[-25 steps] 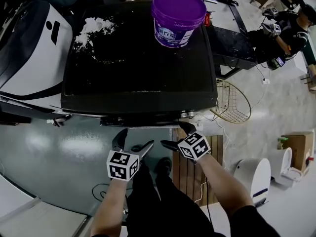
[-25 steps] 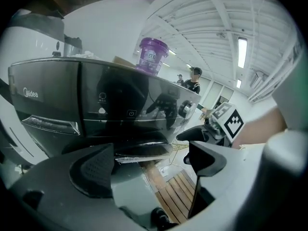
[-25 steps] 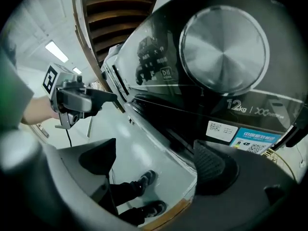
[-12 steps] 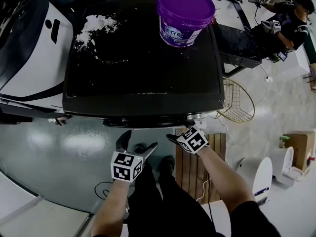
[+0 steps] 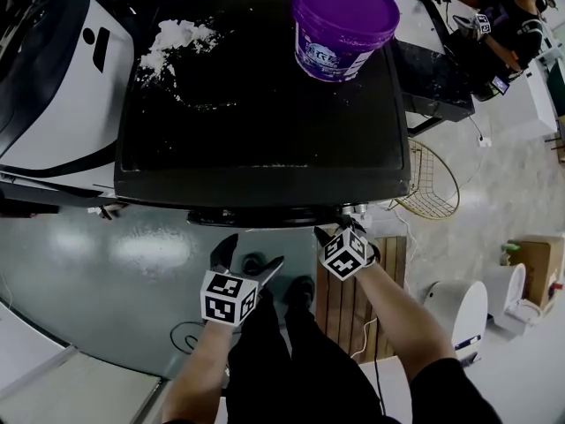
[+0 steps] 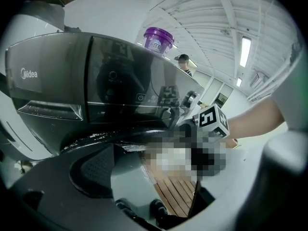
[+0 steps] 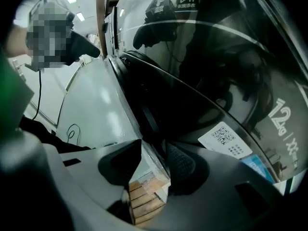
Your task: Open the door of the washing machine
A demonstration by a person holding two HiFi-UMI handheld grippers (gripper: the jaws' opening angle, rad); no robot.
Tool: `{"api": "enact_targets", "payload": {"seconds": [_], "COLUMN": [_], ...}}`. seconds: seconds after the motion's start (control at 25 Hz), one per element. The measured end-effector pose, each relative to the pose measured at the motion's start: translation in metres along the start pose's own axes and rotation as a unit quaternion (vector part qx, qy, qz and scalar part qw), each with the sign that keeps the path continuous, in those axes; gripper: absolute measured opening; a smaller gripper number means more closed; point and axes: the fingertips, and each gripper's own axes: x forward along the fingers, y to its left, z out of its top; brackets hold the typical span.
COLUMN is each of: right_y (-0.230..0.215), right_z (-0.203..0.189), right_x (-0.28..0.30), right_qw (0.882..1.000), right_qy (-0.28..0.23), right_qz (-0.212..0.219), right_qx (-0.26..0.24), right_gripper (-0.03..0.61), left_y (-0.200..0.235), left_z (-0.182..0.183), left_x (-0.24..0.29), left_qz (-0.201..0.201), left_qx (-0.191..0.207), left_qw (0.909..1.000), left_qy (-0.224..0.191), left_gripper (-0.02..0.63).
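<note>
The black washing machine (image 5: 265, 104) is seen from above, and its flat top fills the middle of the head view. A purple bucket (image 5: 344, 25) stands near the far right corner of that top, and white powder (image 5: 172, 42) lies near the far left corner. The round door (image 7: 202, 95) is on the front, under the near edge of the top, and it is closed. The right gripper (image 5: 340, 230) is up against the front, just under the near right corner, beside a small knob (image 5: 357, 208). Its 2 jaws are a little apart, and the pale rim of the door runs into the gap between them (I can't tell if either jaw touches it). A white sticker (image 7: 225, 137) with a square code sits on the glass close by. The left gripper (image 5: 254, 250) hangs lower, in front of the middle of the near edge, away from the machine. Its 2 jaws are wide apart and hold nothing. Wooden slats (image 5: 340, 303) lie on the floor below the right arm.
</note>
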Motion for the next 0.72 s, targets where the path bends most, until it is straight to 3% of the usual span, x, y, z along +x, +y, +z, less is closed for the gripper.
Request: {"api": "enact_targets", "payload": {"seconds": [0.56,0.72], "right_y": [0.0009,-0.0007], "right_z": [-0.0036,-0.0026], "right_x": [0.0018,-0.0003], "right_qw": [0.994,0.995], "right_qy": [0.025,0.015], "right_qz": [-0.021,-0.010], "right_qx": [-0.107,-0.101], "right_gripper": [0.130,0.121], "left_y": [-0.0056,-0.0033], "left_z": [-0.0008,-0.0072], "left_x": [-0.0018,-0.0061], "left_qz": [0.008,0.022], "left_qx": [-0.002,-0.016], "left_qw": [1.0000,0.9996], "left_qy": [0.000,-0.001], "left_gripper": [0.511,0.511]}}
